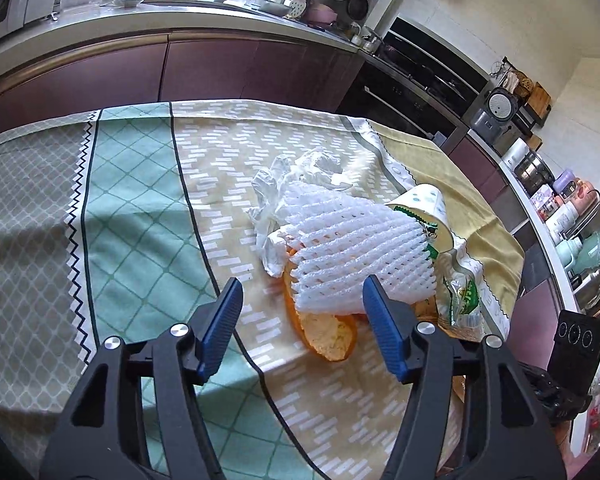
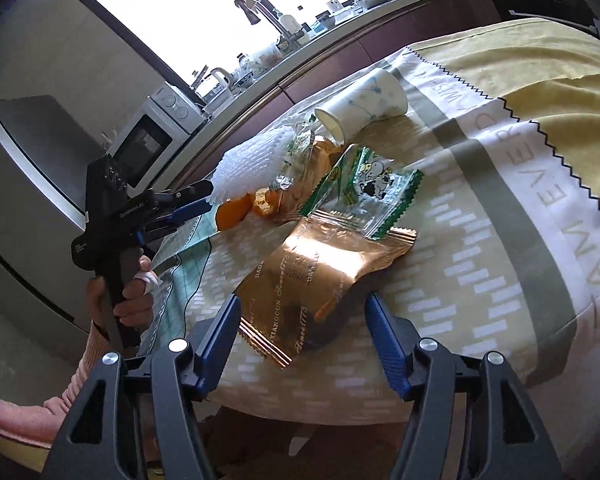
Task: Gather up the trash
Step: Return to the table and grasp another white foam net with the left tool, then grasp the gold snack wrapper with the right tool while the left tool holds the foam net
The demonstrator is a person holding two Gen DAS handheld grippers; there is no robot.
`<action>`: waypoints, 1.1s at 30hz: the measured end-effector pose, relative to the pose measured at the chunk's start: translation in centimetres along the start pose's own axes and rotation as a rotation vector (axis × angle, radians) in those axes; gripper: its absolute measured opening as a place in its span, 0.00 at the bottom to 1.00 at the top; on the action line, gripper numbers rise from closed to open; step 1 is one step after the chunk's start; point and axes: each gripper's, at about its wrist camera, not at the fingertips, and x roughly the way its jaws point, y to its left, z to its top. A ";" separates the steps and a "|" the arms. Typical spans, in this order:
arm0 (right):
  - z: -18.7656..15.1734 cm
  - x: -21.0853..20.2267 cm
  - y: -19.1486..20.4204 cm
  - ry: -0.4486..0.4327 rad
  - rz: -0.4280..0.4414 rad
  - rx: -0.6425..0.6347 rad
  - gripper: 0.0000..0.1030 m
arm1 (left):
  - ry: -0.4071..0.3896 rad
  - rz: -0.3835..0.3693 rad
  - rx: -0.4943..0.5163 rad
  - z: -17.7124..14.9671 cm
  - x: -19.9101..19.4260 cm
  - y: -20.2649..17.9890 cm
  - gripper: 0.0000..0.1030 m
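A pile of trash lies on the patterned tablecloth [image 1: 132,208]. In the left wrist view I see a white foam fruit net [image 1: 356,248], orange peel [image 1: 324,332] under it, crumpled white plastic [image 1: 296,184], a tipped paper cup [image 1: 424,208] and a green-printed clear wrapper [image 1: 464,292]. My left gripper [image 1: 300,296] is open, just short of the net and peel. In the right wrist view a gold snack wrapper [image 2: 320,276] lies between my open right gripper's [image 2: 300,312] fingers, with the green wrapper [image 2: 364,192], cup [image 2: 364,104], peel [image 2: 240,208] and net [image 2: 244,164] beyond. The left gripper [image 2: 196,204] shows there too.
A kitchen counter [image 1: 204,16] with dishes and appliances runs behind the table. An oven [image 1: 416,76] and a shelf with jars [image 1: 560,208] stand at the right. A microwave [image 2: 152,140] and fridge [image 2: 28,168] show in the right wrist view. The table's near edge [image 2: 300,412] is under my right gripper.
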 end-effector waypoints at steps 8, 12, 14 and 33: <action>0.2 1.0 -0.2 0.011 0.020 0.025 0.25 | 0.017 -0.048 0.006 -0.7 0.8 -0.7 0.28; 0.1 1.3 -0.1 0.009 0.043 0.032 0.07 | 0.006 -0.054 0.021 -1.1 0.2 -1.4 0.15; 0.3 1.2 0.1 0.003 0.062 0.030 0.05 | -0.011 -0.068 0.018 -1.4 -0.5 -1.6 0.13; 1.7 -0.2 4.5 -0.065 0.155 -0.089 0.01 | -0.214 -0.117 -0.012 -3.5 -12.4 0.6 0.11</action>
